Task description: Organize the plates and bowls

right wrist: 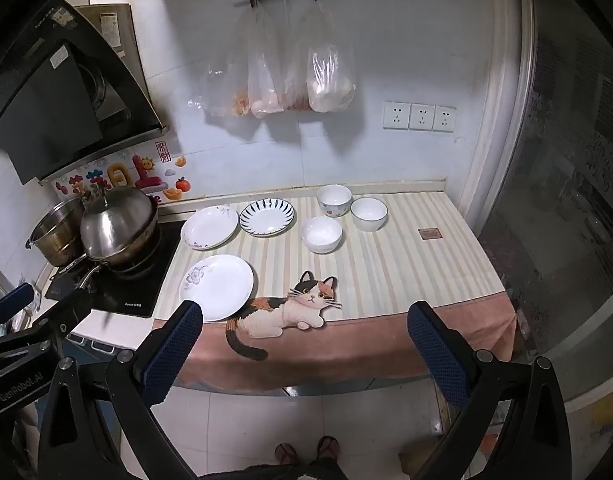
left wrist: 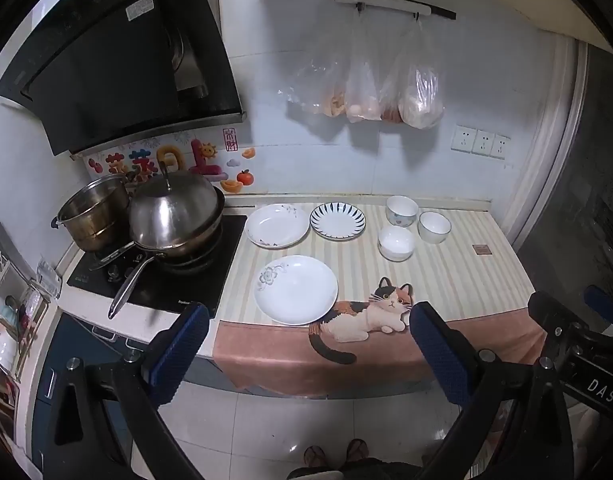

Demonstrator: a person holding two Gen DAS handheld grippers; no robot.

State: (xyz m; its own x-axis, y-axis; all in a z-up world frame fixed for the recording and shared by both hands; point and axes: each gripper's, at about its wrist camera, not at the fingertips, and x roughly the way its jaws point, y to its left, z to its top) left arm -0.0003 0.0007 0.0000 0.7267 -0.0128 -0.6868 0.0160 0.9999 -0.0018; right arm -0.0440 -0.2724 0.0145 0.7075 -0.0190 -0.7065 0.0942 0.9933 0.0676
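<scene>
At the far left we see a steel pot (left wrist: 92, 216) and a lidded pan (left wrist: 174, 216) on the black cooktop (left wrist: 154, 280). Right of it the surface (left wrist: 466, 280) carries a striped cloth with a cat picture (left wrist: 370, 312). On the cloth, nearest us, lies a white plate with a grey flower (left wrist: 295, 290), just beside the cat. Behind it sit a white plate with small dark sprigs (left wrist: 277, 225) and, close on its right, a plate with a dark striped rim (left wrist: 337, 221). Further right stand three white bowls in a tight cluster: the front bowl (left wrist: 396, 242), the back bowl (left wrist: 402, 210) and the right bowl (left wrist: 434, 227), all upright. Clear plastic bags (left wrist: 386, 92) hang on the wall above.

We hold the left gripper (left wrist: 308, 322) back from the surface's front edge, its jaws spread wide with nothing between them. The right gripper (right wrist: 304, 320) is likewise short of the edge, jaws wide apart and holding nothing.
</scene>
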